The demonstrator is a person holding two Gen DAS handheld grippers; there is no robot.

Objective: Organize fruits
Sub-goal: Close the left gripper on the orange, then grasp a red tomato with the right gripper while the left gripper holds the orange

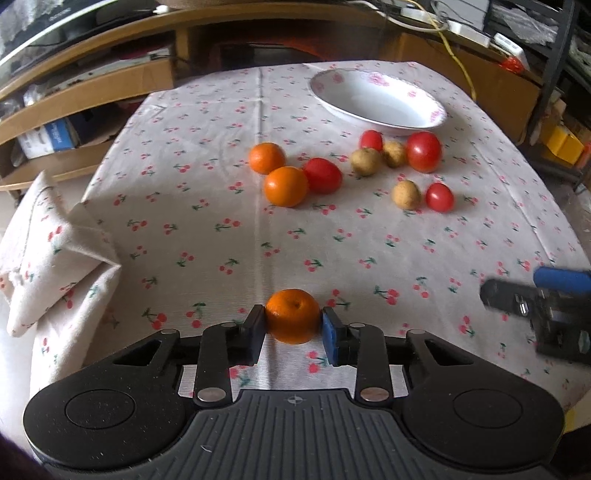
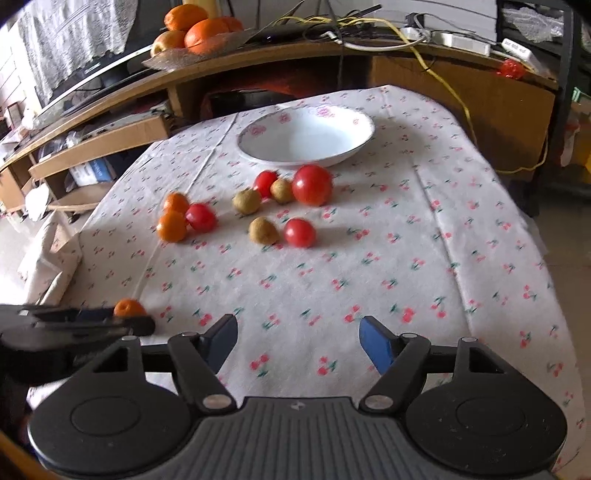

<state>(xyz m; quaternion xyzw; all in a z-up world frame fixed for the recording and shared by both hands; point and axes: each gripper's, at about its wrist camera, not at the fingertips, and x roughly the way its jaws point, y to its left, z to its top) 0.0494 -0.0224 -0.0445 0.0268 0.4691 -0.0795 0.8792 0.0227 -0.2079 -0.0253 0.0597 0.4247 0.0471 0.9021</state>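
My left gripper [image 1: 293, 326] is shut on an orange [image 1: 292, 315] near the table's front edge; the same orange [image 2: 128, 308] shows at the left of the right wrist view. Two more oranges [image 1: 286, 185], several red tomatoes [image 1: 424, 151] and three brown kiwi-like fruits [image 1: 406, 194] lie in a loose group mid-table. A white floral plate [image 1: 432, 109] stands behind them with nothing in it. My right gripper [image 2: 298, 341] hangs open over bare cloth, well short of the fruits [image 2: 300, 232].
The table wears a cherry-print cloth [image 1: 221, 258] that hangs folded at the left. Wooden shelving [image 2: 110, 96] stands behind, topped by a dish of oranges [image 2: 199, 31]. A yellow cable [image 2: 461, 99] and cardboard boxes are at the back right.
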